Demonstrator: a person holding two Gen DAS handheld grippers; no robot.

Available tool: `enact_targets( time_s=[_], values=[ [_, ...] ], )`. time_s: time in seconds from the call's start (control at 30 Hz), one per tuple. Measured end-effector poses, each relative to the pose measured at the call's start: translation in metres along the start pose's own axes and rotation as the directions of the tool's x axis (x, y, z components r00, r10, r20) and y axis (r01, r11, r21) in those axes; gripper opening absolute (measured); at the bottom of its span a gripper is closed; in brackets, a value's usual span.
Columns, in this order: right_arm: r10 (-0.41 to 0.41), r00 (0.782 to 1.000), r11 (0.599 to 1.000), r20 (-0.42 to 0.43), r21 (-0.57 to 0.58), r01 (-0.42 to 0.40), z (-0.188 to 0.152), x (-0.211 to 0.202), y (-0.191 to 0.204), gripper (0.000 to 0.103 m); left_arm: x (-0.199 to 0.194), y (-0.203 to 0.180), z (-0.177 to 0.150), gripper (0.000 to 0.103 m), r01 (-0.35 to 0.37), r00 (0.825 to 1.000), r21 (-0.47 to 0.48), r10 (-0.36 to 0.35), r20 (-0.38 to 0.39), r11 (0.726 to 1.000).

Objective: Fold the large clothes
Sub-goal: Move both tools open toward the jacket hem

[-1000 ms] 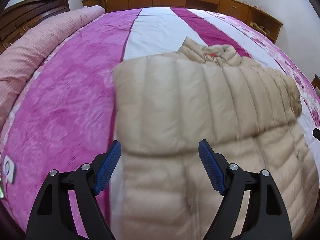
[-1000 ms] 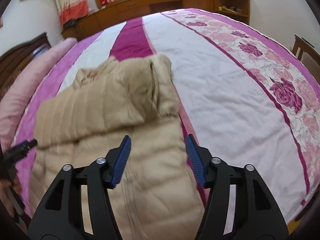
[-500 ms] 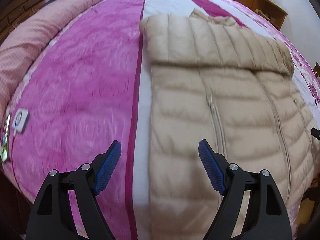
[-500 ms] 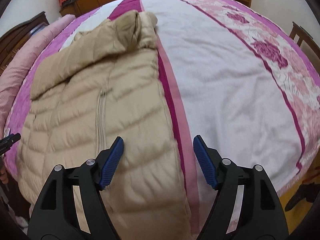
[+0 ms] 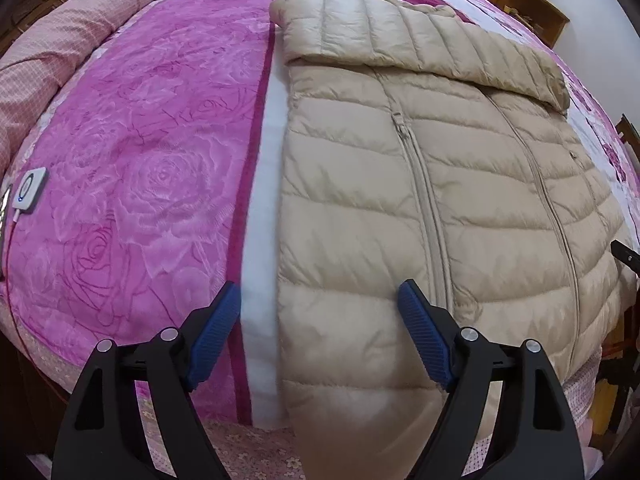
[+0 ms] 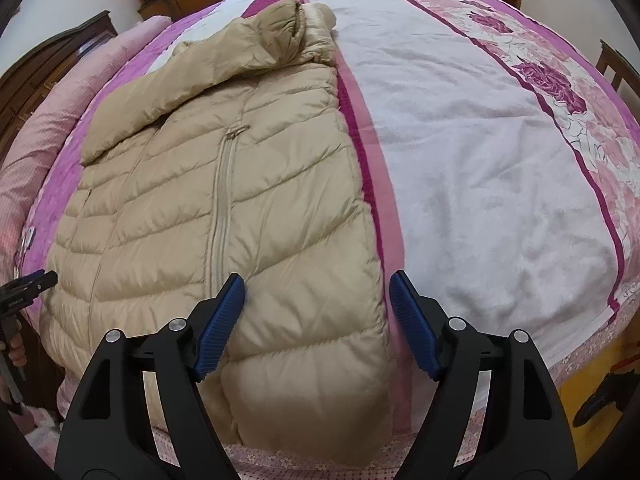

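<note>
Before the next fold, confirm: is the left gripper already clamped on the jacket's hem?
No, the left gripper hangs open above the beige jacket, its blue pads clear of the fabric.

Beige puffer jacket (image 5: 460, 184) laid on a pink rose-patterned bedspread (image 5: 132, 168).
The left gripper (image 5: 320, 320) hangs wide apart above the jacket's left hem edge, its blue pads (image 5: 424, 340) gripping nothing; a small white device (image 5: 30, 194) lies far left.

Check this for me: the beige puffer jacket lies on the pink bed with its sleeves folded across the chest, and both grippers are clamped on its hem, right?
Not clamped. Both wrist views show the left gripper and right gripper open above the hem of the puffer jacket, gripping nothing.
</note>
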State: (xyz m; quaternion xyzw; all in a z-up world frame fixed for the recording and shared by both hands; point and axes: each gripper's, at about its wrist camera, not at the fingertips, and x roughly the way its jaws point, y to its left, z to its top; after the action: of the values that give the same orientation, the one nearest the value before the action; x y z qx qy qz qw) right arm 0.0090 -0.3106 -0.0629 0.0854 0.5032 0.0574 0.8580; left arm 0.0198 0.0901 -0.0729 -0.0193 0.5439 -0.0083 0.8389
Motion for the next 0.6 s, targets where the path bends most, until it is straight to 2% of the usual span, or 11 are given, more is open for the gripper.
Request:
enact_targets(
  time_s=[0.1,0.17,0.3,0.43,0.6],
  values=[
    [0.037,0.999,0.999,-0.006,-0.005,-0.037,-0.006,-0.001,0.003,0.077,0.001,-0.001,-0.002,0.079,0.020,1.000,0.000,-0.020,-0.006,1.000],
    [0.030,1.000,0.999,-0.003,-0.022,-0.030,-0.009,-0.001,0.008,0.077,0.002,-0.002,-0.003,0.079,0.044,0.999,-0.009,-0.044,-0.015,0.999],
    [0.037,0.999,0.999,-0.001,-0.033,-0.037,-0.011,-0.003,0.014,0.078,0.002,-0.008,-0.009,0.079,0.137,0.990,-0.015,-0.138,-0.035,0.990],
    [0.035,0.999,0.998,0.001,-0.042,-0.035,-0.012,-0.004,0.018,0.078,0.003,-0.021,-0.015,0.079,0.121,0.992,0.021,-0.121,-0.033,0.992],
    [0.067,0.998,0.996,0.013,-0.054,-0.066,-0.014,-0.012,0.025,0.078,-0.002,-0.026,-0.015,0.079,0.142,0.990,0.032,-0.141,-0.023,0.989]
  ],
)
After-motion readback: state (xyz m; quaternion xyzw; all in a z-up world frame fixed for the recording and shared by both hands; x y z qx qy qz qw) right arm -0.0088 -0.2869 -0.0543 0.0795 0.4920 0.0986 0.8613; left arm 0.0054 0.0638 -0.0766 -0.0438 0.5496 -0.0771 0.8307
